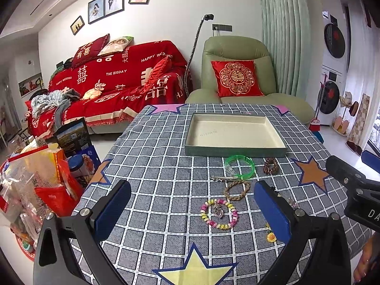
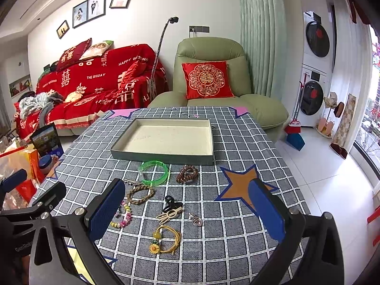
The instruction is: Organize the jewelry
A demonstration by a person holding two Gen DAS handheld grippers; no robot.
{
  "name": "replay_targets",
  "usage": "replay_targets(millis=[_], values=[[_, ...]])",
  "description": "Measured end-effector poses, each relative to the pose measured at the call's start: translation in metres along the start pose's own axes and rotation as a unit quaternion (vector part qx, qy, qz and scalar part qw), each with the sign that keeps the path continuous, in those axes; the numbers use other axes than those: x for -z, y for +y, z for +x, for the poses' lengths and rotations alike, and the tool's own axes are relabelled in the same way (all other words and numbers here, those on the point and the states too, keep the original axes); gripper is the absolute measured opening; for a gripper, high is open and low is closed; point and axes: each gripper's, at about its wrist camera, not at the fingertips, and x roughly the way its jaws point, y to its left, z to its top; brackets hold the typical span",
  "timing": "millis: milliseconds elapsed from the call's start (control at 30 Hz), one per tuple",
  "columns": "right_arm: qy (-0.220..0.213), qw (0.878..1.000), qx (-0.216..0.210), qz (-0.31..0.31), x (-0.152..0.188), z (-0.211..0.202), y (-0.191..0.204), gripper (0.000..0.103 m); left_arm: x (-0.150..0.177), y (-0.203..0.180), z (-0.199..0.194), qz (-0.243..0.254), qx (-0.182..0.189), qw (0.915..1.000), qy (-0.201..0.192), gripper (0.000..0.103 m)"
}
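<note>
Nothing sorted yet: both grippers poised over scattered jewelry, tray empty.

The shallow grey-green tray with a cream lining [image 2: 163, 140] sits bare at the far middle of the checked grey cloth surface [image 2: 237, 249], while every piece lies loose in front of it: a translucent green bangle [image 2: 154, 169] and a coiled brown bead bracelet [image 2: 187, 173] just beside the tray's near wall, then a braided tan rope bracelet [image 2: 140, 194], a pastel bead bracelet [image 1: 219, 213], a black and cream hair claw [image 2: 172, 207], a yellow cord bracelet with a sunflower charm [image 2: 166, 238]. The left gripper [image 1: 192, 210] and right gripper [image 2: 187, 216] both hang with jaws wide apart, holding nothing. Next move, as I judge it: lower onto one piece, pinch, carry it to the tray.
</note>
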Motion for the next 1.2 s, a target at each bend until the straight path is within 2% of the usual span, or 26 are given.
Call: replay_targets(millis=[1200], values=[[-0.013,1.000,-0.002,0.006,-0.0065,-0.0077,-0.0035,0.103,-0.0019,0.0042,-0.0067,-0.005,-0.002,1.0000,-0.006,0.103]])
